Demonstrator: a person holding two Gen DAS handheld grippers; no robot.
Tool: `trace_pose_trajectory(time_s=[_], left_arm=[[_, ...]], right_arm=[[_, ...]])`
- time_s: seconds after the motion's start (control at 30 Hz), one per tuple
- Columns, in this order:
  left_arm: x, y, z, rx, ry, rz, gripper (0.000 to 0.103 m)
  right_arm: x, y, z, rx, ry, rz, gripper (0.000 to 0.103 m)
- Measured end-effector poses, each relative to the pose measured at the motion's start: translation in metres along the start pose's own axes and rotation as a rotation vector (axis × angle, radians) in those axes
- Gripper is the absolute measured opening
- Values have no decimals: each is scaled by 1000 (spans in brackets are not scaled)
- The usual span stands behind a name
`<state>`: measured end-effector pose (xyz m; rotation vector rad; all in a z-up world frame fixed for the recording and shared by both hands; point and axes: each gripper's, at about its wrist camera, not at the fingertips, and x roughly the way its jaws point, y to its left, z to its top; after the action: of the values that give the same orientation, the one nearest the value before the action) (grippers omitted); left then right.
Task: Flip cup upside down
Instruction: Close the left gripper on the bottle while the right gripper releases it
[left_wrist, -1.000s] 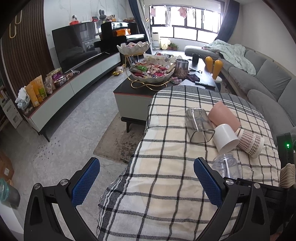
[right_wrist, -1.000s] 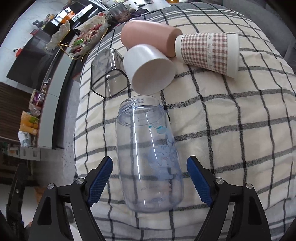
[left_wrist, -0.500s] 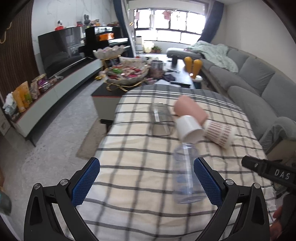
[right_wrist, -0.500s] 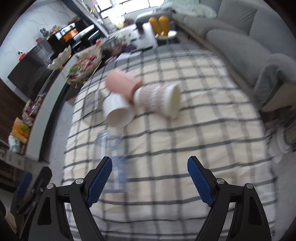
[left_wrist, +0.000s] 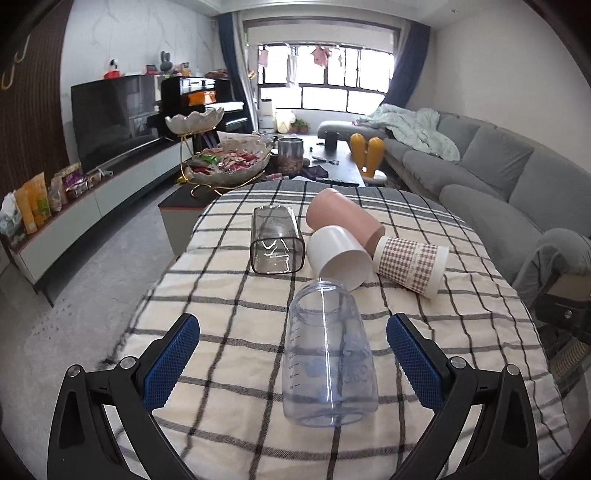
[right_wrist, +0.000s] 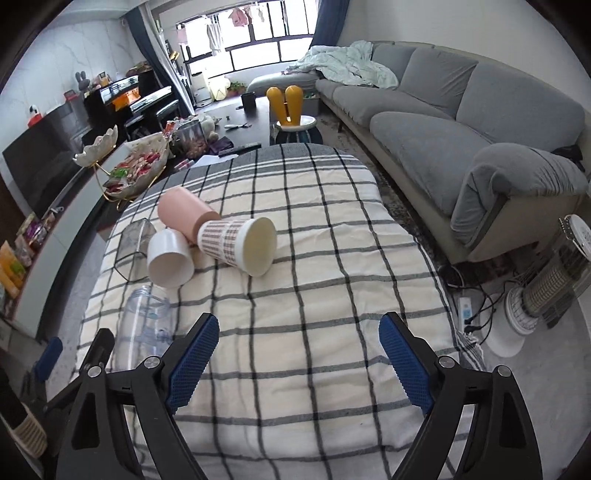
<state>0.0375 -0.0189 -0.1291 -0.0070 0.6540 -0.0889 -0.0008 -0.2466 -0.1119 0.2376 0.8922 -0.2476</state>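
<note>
**Operator:** At the lower centre of my left wrist view, the clear plastic bottle-cup (left_wrist: 328, 358) lies on its side on the checked tablecloth (left_wrist: 229, 295), mouth pointing away from me. My left gripper (left_wrist: 293, 356) is spread wide, a blue pad either side of the cup and neither touching it.

**Desk:** And the right one?

**Operator:** My right gripper (right_wrist: 297, 354) also stands wide apart, holding nothing, over bare cloth at the bottom of its own frame. There the clear cup (right_wrist: 146, 325) sits at lower left, just beside the left finger and partly hidden by it.

**Desk:** What else is on the cloth?

**Operator:** Four more cups, all on their sides, in the middle of the left view. A smoky square tumbler (left_wrist: 277, 240) lies at left; a white cup (left_wrist: 340, 258) is just beyond the clear one's mouth; a pink cup (left_wrist: 343, 218) lies behind the white one; a brown checked paper cup (left_wrist: 410, 262) is at right, its base against the pink one.

**Desk:** Background?

**Operator:** A grey sofa (right_wrist: 461, 122) fills the upper right of the right view; a tiered snack bowl (left_wrist: 225, 166) stands upper left of centre in the left.
</note>
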Motion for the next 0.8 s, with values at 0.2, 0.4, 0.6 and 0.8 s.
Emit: trace_pose_trajectory(time_s=[0.2, 0.4, 0.6, 0.8], left_arm=[[20, -11, -22, 14, -28, -5, 103], [31, -23, -36, 30, -3, 29, 103], [45, -32, -48, 38, -1, 70, 103], [51, -36, -51, 49, 13, 55, 90]], right_arm=[[19, -12, -4, 37, 34, 9, 89], [31, -19, -6, 69, 63, 17, 89], [42, -21, -9, 79, 100, 28, 89], [52, -24, -11, 90, 126, 30, 89]])
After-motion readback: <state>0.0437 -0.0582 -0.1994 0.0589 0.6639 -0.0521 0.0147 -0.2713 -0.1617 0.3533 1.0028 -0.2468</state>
